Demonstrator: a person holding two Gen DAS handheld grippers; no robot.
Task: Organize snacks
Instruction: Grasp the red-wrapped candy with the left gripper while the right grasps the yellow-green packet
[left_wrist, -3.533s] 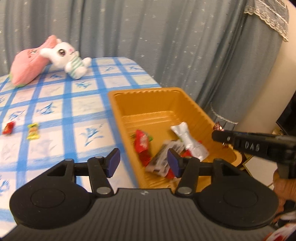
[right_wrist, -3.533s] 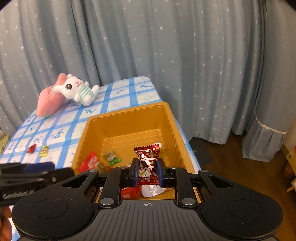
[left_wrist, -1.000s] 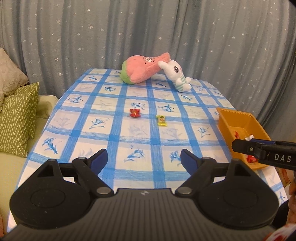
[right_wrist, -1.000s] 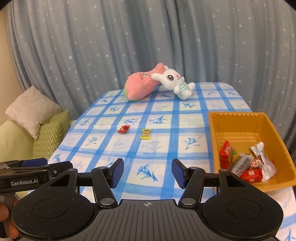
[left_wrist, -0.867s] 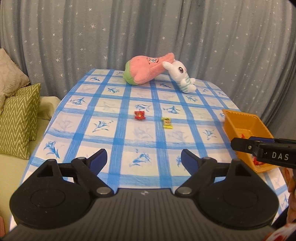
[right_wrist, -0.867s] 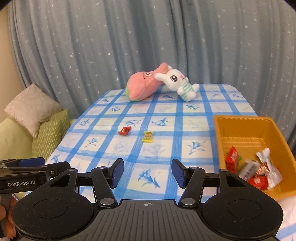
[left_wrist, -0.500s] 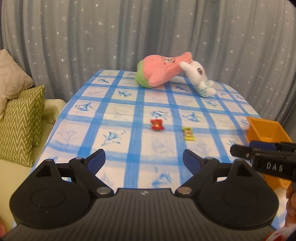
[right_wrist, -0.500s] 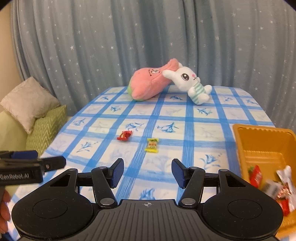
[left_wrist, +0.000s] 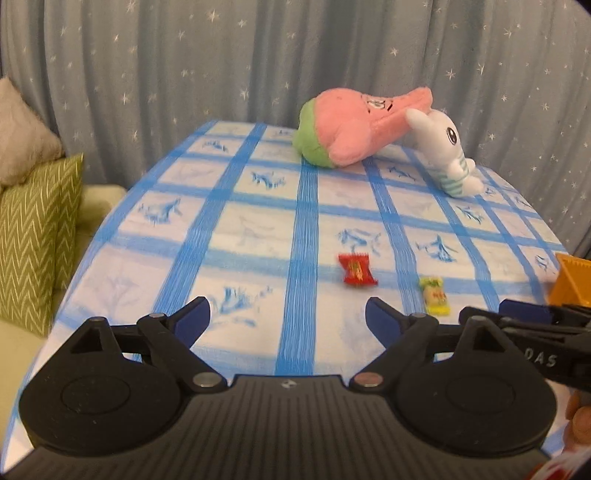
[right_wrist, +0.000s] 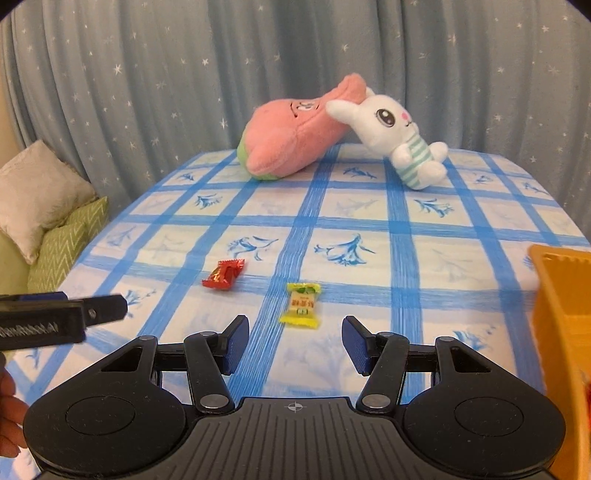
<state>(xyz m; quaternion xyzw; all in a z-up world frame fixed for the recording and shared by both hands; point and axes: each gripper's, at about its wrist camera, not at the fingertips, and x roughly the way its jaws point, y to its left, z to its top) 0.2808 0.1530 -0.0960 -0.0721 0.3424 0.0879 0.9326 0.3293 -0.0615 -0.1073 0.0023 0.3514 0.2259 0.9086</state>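
the left hand-held gripper (left_wrist: 288, 321) has just been spreading wider, nothing between its jaws; the right hand-held gripper (right_wrist: 294, 345) is also spread and empty. just beyond the right one lies a yellow wrapped candy (right_wrist: 301, 305) on the blue-checked desk (right_wrist: 369, 221), with a red wrapped candy (right_wrist: 224, 274) left of that yellow candy and an orange plastic bin (right_wrist: 554, 295) well to its right.

Both hand-held grippers (left_wrist: 287, 320) (right_wrist: 294, 343) gape empty, angled downward.

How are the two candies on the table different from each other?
The red candy has a shiny red wrapper; the yellow candy has a yellow wrapper with a green top. The red candy lies slanted, while the yellow candy lies nearly straight. The yellow candy sits right in front of the right tool; the red candy is off to its left. Both lie loose on the checked tablecloth.
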